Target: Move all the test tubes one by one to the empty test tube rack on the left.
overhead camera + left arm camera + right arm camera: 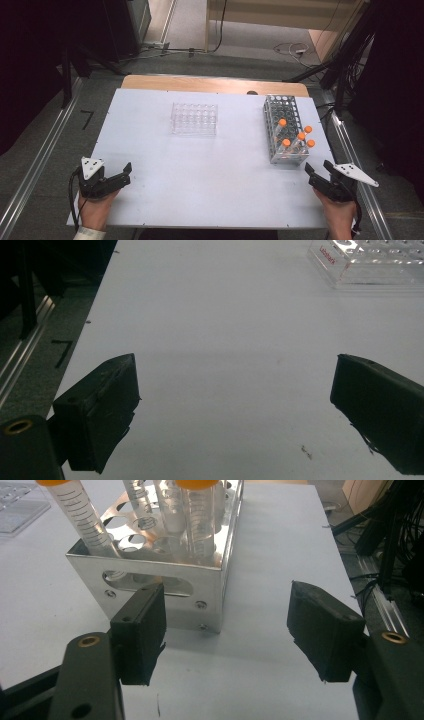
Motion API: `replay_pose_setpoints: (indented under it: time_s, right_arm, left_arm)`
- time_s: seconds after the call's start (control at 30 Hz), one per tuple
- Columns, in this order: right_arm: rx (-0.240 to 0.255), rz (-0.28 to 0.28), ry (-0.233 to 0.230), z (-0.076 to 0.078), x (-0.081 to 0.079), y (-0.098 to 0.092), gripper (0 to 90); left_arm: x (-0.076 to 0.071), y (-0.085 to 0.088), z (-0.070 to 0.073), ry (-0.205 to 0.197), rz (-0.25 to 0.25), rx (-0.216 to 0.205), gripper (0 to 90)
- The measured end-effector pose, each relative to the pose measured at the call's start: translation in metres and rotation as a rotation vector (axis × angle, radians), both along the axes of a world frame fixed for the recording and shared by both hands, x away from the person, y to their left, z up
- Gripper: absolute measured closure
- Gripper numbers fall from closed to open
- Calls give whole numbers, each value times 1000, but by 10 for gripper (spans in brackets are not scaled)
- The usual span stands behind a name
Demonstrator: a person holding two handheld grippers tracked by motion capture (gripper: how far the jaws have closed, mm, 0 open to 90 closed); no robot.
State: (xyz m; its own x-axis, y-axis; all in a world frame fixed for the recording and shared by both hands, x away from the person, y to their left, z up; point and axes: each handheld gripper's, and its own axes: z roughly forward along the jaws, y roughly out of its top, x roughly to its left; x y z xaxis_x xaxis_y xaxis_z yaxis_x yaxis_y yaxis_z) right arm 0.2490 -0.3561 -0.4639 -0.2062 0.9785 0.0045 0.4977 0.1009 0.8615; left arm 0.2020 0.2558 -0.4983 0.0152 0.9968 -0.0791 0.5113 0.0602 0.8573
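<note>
A: Where are your grippers?

B: Your left gripper sits at the near left corner of the bench, with your hand behind it. Its fingers stand wide, with only bare bench between them.

A: And the right one?

B: Your right gripper is at the near right, just in front of the rack. Its fingers are fairly wide too, holding nothing; the rack's near corner lies just beyond them.

A: Where's the rack, exactly?

B: On the right side of the bench, running near to far. Five tubes with orange caps stand tilted in its near half.

A: Anything else?

B: A clear plate lies at the far middle, well apart from both your grippers.
</note>
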Motion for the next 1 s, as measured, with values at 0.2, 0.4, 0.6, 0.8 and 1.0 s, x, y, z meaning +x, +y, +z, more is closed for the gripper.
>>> replay_pose_setpoints:
  time_s: [0.2,0.4,0.6,0.8,1.0]
  right_arm:
    - [14,3,-16,3,8,-2,390]
    - [24,31,-34,6,17,3,461]
    - [25,43,-35,8,27,9,514]
    - [14,50,-43,9,37,16,596]
    - [0,46,-37,6,45,19,670]
  left_arm:
    - [0,0,0,0,3,0,59]
    - [0,-1,-1,0,0,6,59]
    - [0,0,-1,-1,2,3,59]
    - [0,0,0,-1,2,5,59]
    - [-1,0,0,0,3,4,59]
